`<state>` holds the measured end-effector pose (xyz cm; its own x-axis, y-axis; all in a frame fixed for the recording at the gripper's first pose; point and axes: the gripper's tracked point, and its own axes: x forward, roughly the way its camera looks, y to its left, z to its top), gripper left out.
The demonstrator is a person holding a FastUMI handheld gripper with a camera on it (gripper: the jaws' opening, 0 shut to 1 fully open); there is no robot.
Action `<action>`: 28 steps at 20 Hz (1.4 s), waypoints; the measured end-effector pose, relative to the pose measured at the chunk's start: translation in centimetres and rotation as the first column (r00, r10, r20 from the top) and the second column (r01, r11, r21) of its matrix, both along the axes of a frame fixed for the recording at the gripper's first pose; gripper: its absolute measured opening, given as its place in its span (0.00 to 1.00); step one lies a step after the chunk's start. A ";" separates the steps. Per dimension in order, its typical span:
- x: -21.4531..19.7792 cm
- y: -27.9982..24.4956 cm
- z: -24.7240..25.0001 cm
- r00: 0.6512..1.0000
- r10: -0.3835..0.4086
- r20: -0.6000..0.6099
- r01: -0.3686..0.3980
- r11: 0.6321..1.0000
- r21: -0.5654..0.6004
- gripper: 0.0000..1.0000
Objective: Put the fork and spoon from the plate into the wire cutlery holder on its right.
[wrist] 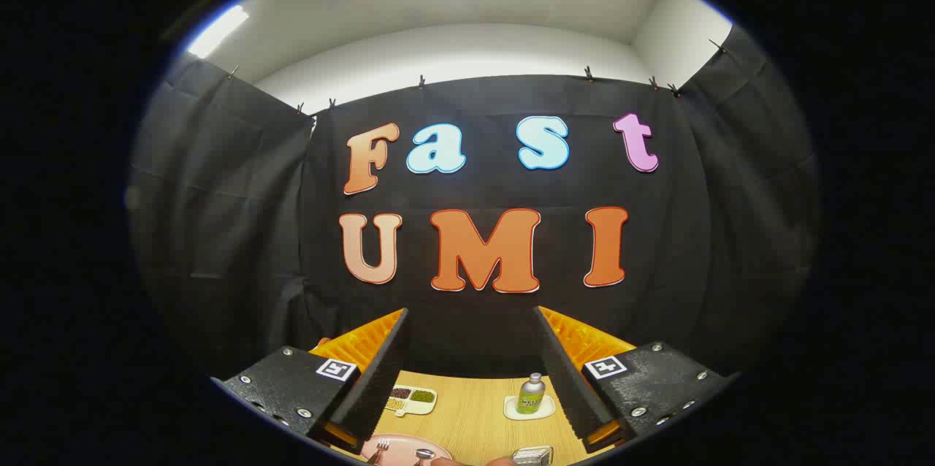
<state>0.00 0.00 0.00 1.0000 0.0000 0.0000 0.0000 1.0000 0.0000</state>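
Note:
My gripper (471, 320) is held high and open, with its fingers wide apart and nothing between them. Far below, between the fingers, a pink plate (406, 444) lies on the wooden table (475, 415). A fork (379, 449) and a spoon (422, 456) rest on the plate, side by side. The top of the wire cutlery holder (532, 456) shows to the right of the plate. All of them are well beneath the fingertips and partly cut off.
Beyond the plate a small white divided dish (410, 399) holds dark and green bits. To its right, a small silver bottle (531, 394) with a green label stands on a white coaster (529, 409). A rounded skin-toned shape (501, 461) sits beside the holder.

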 end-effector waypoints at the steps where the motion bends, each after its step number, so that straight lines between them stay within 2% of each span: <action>1: 0.0 0.1 0.0 1.000 0.002 0.003 -0.002 1.000 0.001 0.98; 12: 0.2 0.0 0.3 0.999 -0.017 0.031 0.017 1.000 -0.020 0.98; 18: 0.7 0.3 -1.1 1.000 -0.014 -0.017 0.014 1.000 -0.027 0.98; 21: 1.8 1.6 -4.5 0.997 0.003 -0.077 -0.004 1.000 -0.015 0.98; 23: 2.9 3.2 -7.9 0.987 0.020 -0.160 -0.020 1.000 0.002 0.98; 26: 2.2 4.5 -13.8 0.951 0.038 -0.306 -0.038 0.999 0.007 0.98; 28: 1.9 5.8 -17.6 0.914 0.049 -0.402 -0.058 0.998 -0.010 0.98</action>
<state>1.88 5.76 -17.62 0.9143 0.0491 -0.4019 -0.0579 0.9983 -0.0097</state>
